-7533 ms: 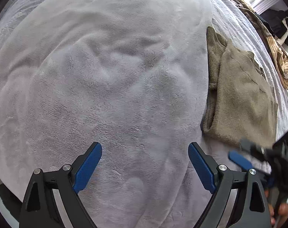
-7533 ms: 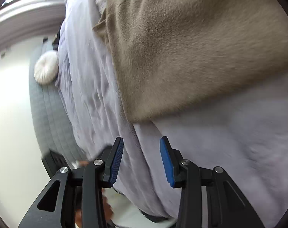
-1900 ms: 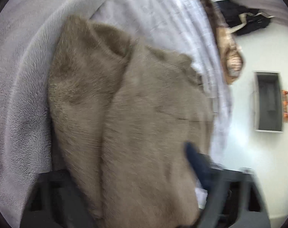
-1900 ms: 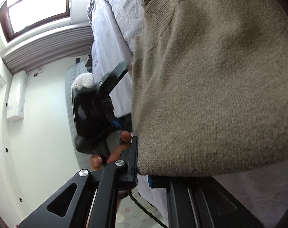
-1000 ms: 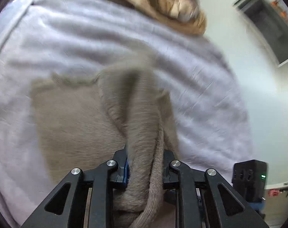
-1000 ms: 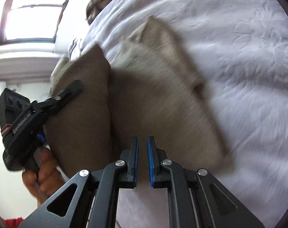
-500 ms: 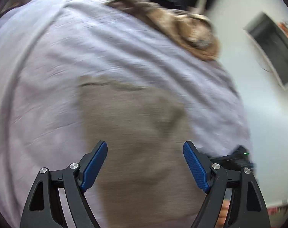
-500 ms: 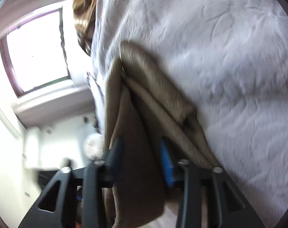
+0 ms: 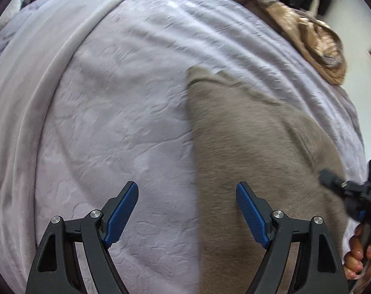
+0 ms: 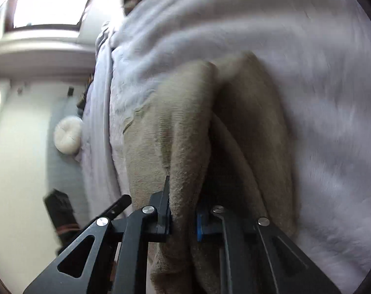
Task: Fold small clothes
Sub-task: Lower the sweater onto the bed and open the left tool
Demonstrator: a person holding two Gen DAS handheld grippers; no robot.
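A taupe fuzzy garment (image 9: pixel 254 142) lies folded on a pale lilac bed cover (image 9: pixel 117 93). My left gripper (image 9: pixel 186 210) is open and empty, hovering over the garment's left edge. My right gripper (image 10: pixel 183 218) is shut on a thick fold of the garment (image 10: pixel 185 152) at its near edge; its blue pads are mostly hidden by the cloth. The right gripper also shows in the left wrist view (image 9: pixel 352 196) at the garment's right side, with the person's fingers below it.
A brown patterned cloth (image 9: pixel 308 31) lies bunched at the bed's far right edge, with dark clothes behind it. A round white cushion (image 10: pixel 68 134) sits against a grey headboard. A window (image 10: pixel 45 5) is at top left in the right wrist view.
My left gripper let go of the garment about a second ago and has drifted left over the cover. My right gripper has closed on a fold of the garment again.
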